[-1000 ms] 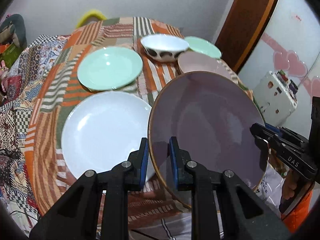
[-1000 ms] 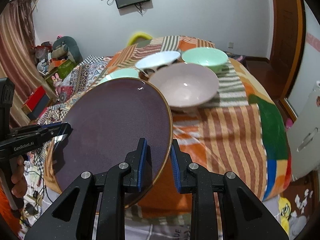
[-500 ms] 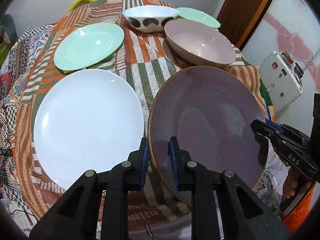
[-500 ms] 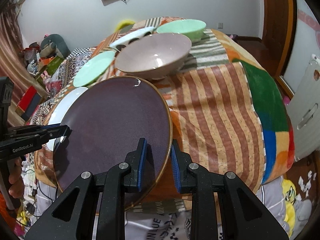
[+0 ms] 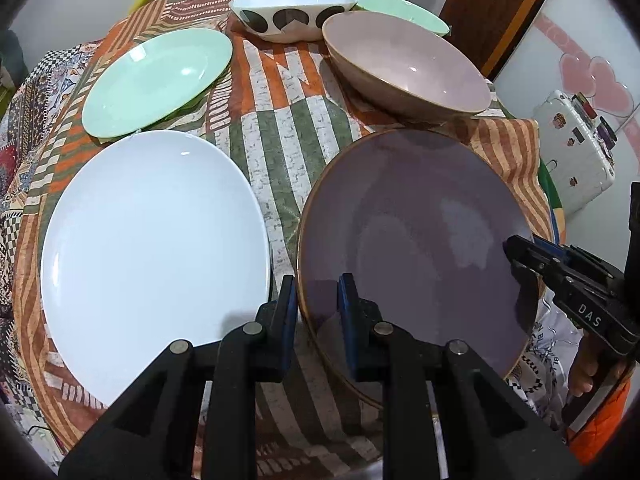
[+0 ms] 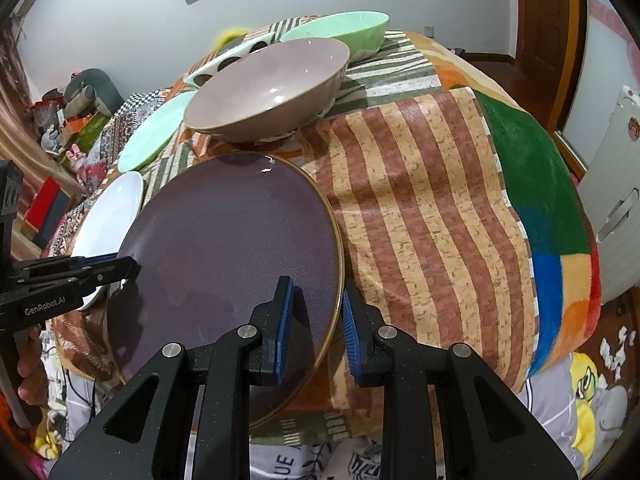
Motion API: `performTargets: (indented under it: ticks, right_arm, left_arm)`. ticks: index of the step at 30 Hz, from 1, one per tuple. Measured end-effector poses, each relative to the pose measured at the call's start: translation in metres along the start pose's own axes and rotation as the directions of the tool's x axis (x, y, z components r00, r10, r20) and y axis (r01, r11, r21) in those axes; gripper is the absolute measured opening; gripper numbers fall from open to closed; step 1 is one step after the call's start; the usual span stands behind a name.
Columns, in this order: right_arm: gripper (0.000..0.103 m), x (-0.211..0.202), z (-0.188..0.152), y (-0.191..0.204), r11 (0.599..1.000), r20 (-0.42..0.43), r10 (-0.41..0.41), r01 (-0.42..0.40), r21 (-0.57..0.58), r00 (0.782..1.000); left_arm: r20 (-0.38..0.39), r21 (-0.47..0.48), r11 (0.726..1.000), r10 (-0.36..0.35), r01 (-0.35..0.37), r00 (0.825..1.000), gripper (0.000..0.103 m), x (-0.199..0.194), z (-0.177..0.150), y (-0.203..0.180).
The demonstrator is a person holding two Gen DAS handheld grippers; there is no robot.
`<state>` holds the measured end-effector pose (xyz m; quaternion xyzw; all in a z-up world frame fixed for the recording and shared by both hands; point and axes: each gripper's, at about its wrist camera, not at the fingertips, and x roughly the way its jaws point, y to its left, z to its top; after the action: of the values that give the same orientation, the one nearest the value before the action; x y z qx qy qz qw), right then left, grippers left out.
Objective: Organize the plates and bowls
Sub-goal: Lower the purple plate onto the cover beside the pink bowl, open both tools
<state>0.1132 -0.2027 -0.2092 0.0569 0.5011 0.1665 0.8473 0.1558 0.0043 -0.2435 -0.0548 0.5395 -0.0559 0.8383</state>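
Observation:
A purple plate with a gold rim [image 5: 412, 240] [image 6: 236, 248] hangs over the near edge of the table. My left gripper [image 5: 318, 308] is shut on its left rim. My right gripper [image 6: 316, 312] is shut on its right rim and also shows at the right of the left wrist view [image 5: 516, 252]. A large white plate [image 5: 152, 248] lies to the left of the purple plate. Behind stand a mint green plate [image 5: 160, 76], a pinkish-brown bowl [image 5: 408, 64] [image 6: 272, 80], a white bowl with dark spots [image 5: 292, 12] and a mint green bowl [image 6: 344, 32].
The table carries a striped patchwork cloth [image 5: 296, 132] that drapes over its right edge [image 6: 440, 208]. A white appliance [image 5: 576, 152] and a wooden door [image 5: 496, 12] stand to the right. Clutter fills the floor at the left [image 6: 60, 120].
Both grippers have carried the purple plate forward and lower over the table. The bowls and the other plates look nearer and larger. Both grips are unchanged.

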Motion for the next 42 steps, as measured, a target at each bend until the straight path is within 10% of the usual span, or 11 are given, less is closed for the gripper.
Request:
performTargets:
  ticks: [21, 42]
  right_arm:
    - [0.037, -0.015, 0.008, 0.006, 0.997, 0.039, -0.069, 0.070, -0.036, 0.997]
    - [0.065, -0.057, 0.036, 0.084, 0.979, 0.209, 0.009, 0.033, -0.199, 0.978]
  left_arm:
    - [0.072, 0.017, 1.000, 0.003, -0.004, 0.997, 0.023, -0.029, -0.005, -0.002]
    - [0.313, -0.067, 0.994, 0.105, -0.088, 0.944, 0.069, -0.122, -0.033, 0.052]
